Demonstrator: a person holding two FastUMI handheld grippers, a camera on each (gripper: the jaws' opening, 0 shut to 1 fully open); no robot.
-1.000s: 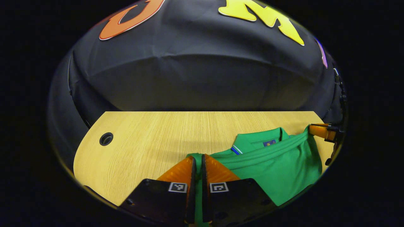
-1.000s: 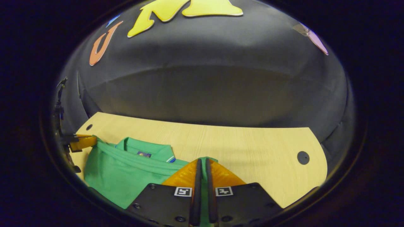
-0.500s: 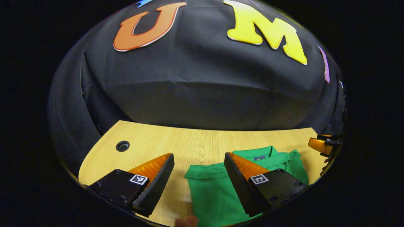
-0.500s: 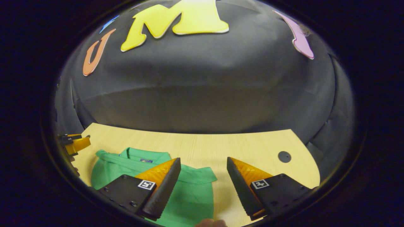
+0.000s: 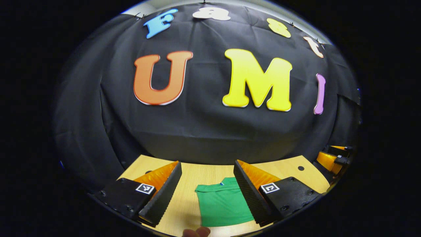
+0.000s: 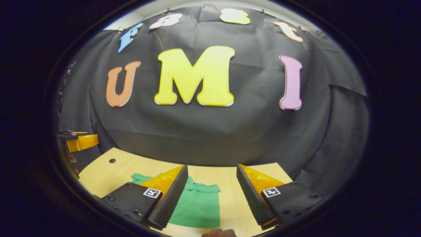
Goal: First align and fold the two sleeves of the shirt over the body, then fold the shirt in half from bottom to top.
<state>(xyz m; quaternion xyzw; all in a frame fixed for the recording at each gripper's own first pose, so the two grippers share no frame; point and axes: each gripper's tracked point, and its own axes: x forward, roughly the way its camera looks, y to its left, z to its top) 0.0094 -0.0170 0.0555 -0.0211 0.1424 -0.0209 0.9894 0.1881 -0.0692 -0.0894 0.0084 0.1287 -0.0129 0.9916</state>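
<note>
The green shirt lies folded flat on the wooden table, collar end toward the wall. My left gripper is open and raised above the table, with the shirt's left part seen between its fingers and nothing held. In the right gripper view the same shirt rests below my right gripper, which is also open and lifted clear of the cloth. The right gripper shows at the far right of the left gripper view. The left gripper shows at the left edge of the right gripper view.
The table has a round cable hole near its right end and another near its left end. A fingertip of the person shows at the bottom edge of the left gripper view. The black cloth wall stands close behind the table.
Both grippers let go of the shirt's folded edge, opened, then rose and pulled back from the table. The shirt now lies folded and looks smaller and lower in both views.
</note>
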